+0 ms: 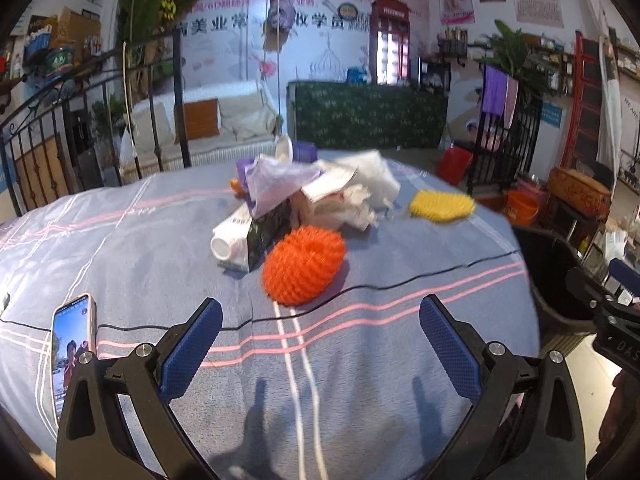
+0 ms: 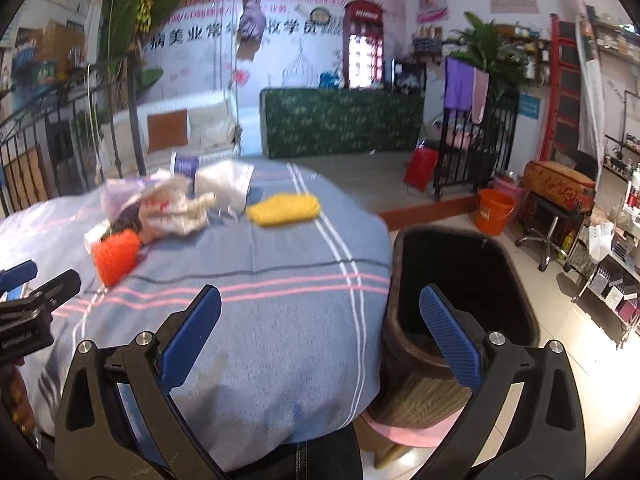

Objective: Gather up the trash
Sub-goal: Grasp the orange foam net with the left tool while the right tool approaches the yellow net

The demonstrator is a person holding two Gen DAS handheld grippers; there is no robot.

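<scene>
A heap of trash lies on the blue striped bed cover [image 1: 120,248]: an orange foam net [image 1: 303,266], a white bottle [image 1: 232,236], a dark carton [image 1: 267,232], a purple plastic bag [image 1: 276,180], crumpled white paper [image 1: 352,200] and a yellow foam net [image 1: 442,205]. My left gripper [image 1: 320,330] is open and empty, just short of the orange net. My right gripper [image 2: 320,328] is open and empty, over the bed's edge beside a dark wooden bin [image 2: 460,280]. The orange net [image 2: 116,260] and yellow net [image 2: 284,208] also show in the right wrist view.
A phone [image 1: 72,344] with a lit screen lies on the bed at the left, and a thin black cable [image 1: 400,284] runs across the cover. An iron bed frame [image 1: 60,120] stands at the far left. An orange bucket [image 2: 494,210] and shelves stand on the floor to the right.
</scene>
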